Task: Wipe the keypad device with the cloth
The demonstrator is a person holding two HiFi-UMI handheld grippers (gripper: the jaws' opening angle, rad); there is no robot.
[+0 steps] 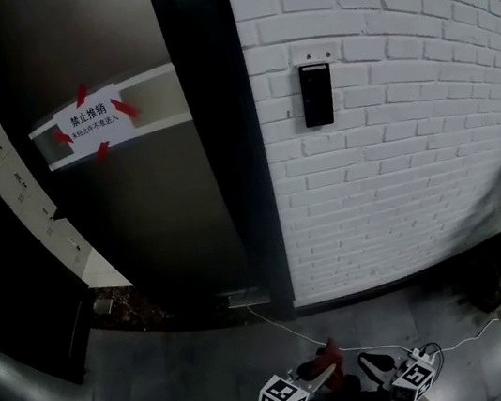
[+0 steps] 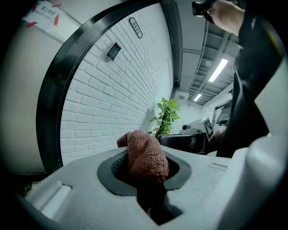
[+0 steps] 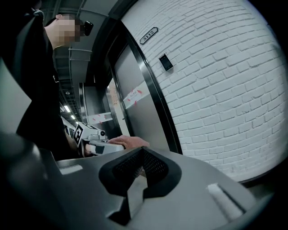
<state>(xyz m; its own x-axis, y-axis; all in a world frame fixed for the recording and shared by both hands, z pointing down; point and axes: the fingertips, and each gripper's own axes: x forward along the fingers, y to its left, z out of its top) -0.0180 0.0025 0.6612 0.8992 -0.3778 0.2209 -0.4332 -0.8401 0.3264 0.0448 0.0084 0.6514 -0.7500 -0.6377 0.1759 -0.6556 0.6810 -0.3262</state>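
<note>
Cloth, soft and light, stood pinched by its bunched part in the left gripper; the right gripper was closed, empty. The keypad device hung on the brick wall, well apart, probably stiff and smooth.

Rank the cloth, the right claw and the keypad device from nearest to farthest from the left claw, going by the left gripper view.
1. cloth: clamped in the left claw itself, centre of view.
2. right claw: just beyond the cloth, to the right.
3. keypad device: far off, high on the white brick wall, upper left.
</note>
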